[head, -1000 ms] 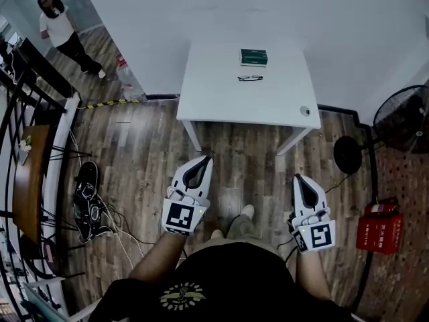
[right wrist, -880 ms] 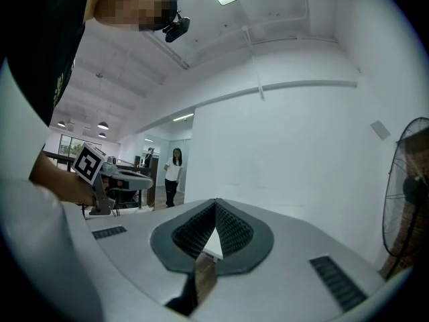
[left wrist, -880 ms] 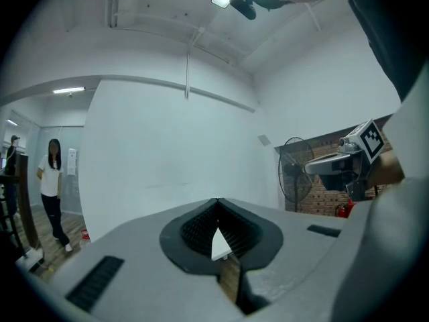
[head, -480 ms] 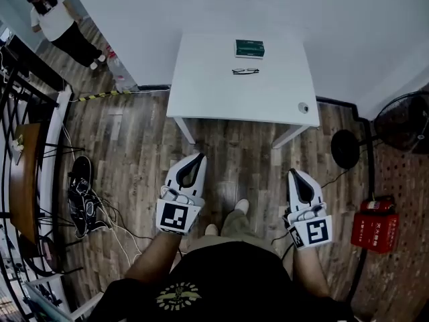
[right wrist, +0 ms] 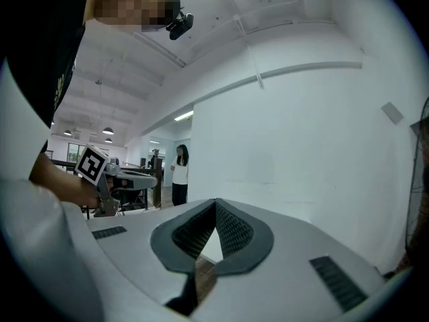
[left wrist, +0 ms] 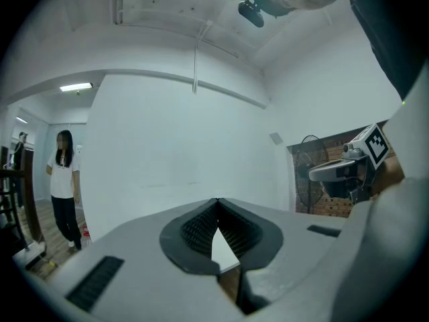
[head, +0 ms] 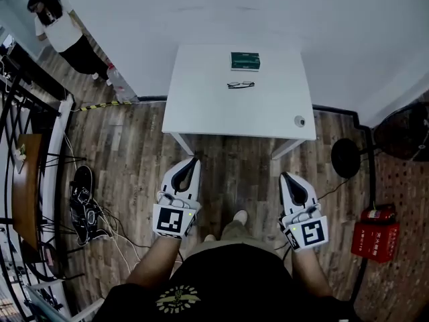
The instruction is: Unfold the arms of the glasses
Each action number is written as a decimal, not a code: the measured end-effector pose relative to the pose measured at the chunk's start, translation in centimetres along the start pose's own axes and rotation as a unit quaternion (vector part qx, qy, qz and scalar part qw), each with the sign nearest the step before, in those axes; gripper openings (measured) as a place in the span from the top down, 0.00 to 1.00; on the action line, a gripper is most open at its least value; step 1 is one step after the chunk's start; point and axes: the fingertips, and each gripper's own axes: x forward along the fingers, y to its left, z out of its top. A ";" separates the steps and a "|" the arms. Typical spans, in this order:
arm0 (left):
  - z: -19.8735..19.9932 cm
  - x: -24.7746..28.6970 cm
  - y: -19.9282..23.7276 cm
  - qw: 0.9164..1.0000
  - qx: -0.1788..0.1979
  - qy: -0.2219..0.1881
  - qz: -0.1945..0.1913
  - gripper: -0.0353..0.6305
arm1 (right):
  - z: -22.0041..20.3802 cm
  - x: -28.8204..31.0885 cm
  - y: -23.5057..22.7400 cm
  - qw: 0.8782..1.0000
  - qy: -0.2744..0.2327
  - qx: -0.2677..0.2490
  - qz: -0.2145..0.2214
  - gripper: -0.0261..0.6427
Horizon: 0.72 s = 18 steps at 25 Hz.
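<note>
Wood floor yet to cross: glasses lie untouched, approach step in hand

Wood-plank floor [head: 134, 153] fills most of the head view, with a white worktop [head: 268, 106] against the wall at 12 o'clock. Both tools hang over the floor short of it. The left tool [head: 194, 158] is at about 7 o'clock of the worktop and the right tool [head: 284, 176] at about 5 o'clock. Each has its jaws pressed together at the tips with nothing between them (each tool's own view shows bare pads).

A green box [head: 245, 61] lies toward the back of the worktop. The glasses [head: 240, 84] lie just at its 6 o'clock, apart from it and well away from either tool. Whether their arms are folded is too small to tell.

I judge this the approach. The next move calls for closing in, spreading the jaws, steadying the frame with one tool and swinging an arm out with the other.
</note>
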 end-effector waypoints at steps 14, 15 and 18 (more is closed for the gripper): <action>2.8 6.7 -2.3 0.999 0.020 -0.004 0.025 0.94 | 1.6 2.7 -7.9 0.999 -0.026 -0.029 0.030 0.96; 2.9 6.8 -2.5 0.999 0.021 0.004 0.027 0.94 | 1.5 2.8 -8.3 0.999 -0.027 -0.026 0.032 0.96; 3.6 6.9 -2.5 0.999 0.026 -0.016 0.035 0.94 | 1.1 3.2 -8.9 0.999 -0.026 -0.016 0.037 0.96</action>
